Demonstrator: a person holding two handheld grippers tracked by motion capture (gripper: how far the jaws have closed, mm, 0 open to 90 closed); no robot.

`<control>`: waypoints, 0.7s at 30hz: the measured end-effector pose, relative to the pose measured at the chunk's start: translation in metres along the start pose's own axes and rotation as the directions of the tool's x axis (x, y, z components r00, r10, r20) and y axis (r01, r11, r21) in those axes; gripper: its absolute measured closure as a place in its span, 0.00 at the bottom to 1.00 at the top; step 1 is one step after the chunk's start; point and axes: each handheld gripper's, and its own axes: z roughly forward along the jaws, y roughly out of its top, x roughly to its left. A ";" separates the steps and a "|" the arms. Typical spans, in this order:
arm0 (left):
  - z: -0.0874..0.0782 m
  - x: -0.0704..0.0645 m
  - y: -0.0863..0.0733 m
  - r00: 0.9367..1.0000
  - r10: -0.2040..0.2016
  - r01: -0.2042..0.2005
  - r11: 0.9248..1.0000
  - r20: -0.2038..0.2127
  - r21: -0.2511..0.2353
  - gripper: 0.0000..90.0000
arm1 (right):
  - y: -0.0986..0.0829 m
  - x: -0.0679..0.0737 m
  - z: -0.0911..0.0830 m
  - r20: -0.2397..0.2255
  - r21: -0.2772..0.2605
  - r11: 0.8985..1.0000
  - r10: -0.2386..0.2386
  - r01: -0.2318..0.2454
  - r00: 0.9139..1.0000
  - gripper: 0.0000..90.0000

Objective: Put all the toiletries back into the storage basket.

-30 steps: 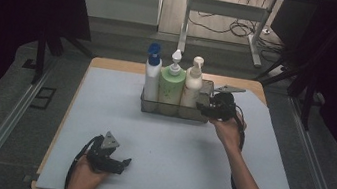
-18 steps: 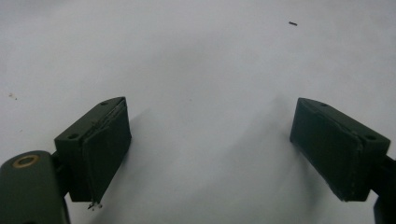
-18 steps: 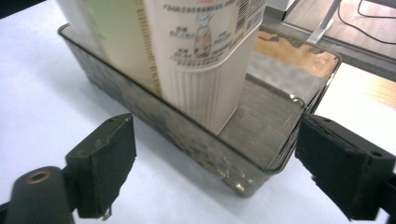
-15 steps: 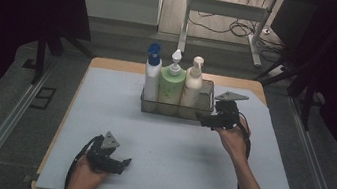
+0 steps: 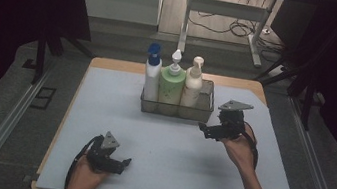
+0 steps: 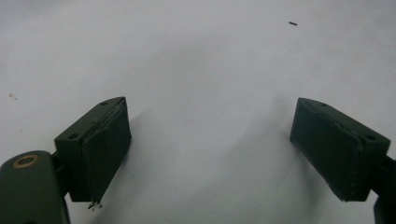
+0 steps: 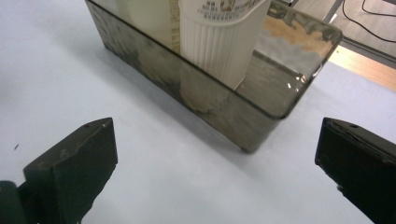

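Pale desk (image 5: 102, 115) carries a tray (image 5: 203, 111) with three bottles at its far edge. Right hand-held gripper (image 5: 207, 129) has withdrawn from it, jaws wide, empty; left hand-held gripper (image 5: 121, 163) rests wide near the front edge.

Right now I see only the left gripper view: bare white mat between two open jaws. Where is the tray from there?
Observer: In the high view the tray stands at the far middle of the mat, well ahead of your left hand-held gripper.
Operator: What is inside it?
Observer: Three pump bottles stand upright in a row: a blue-capped bottle, a green bottle and a cream bottle.
Operator: And the right hand-held gripper?
Observer: The right hand-held gripper is just in front of the tray's right end, jaws open and holding nothing.
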 end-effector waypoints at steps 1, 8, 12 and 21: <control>0.000 0.000 0.000 1.000 0.000 0.000 1.000 0.000 0.000 0.14 | -0.002 0.000 -0.002 0.001 0.000 1.000 0.001 -0.001 1.000 0.00; 0.000 0.000 0.000 1.000 0.000 0.000 1.000 0.000 0.000 0.14 | -0.015 0.002 -0.014 0.000 0.032 0.999 -0.013 0.013 1.000 0.00; 0.000 0.000 0.000 1.000 0.000 0.000 1.000 -0.001 0.000 0.14 | -0.023 0.001 -0.021 0.015 0.055 0.998 -0.015 0.014 1.000 0.00; 0.000 0.000 0.000 1.000 0.002 -0.002 1.000 -0.001 -0.003 0.14 | -0.047 0.003 -0.038 0.013 0.054 0.999 0.007 -0.008 1.000 0.00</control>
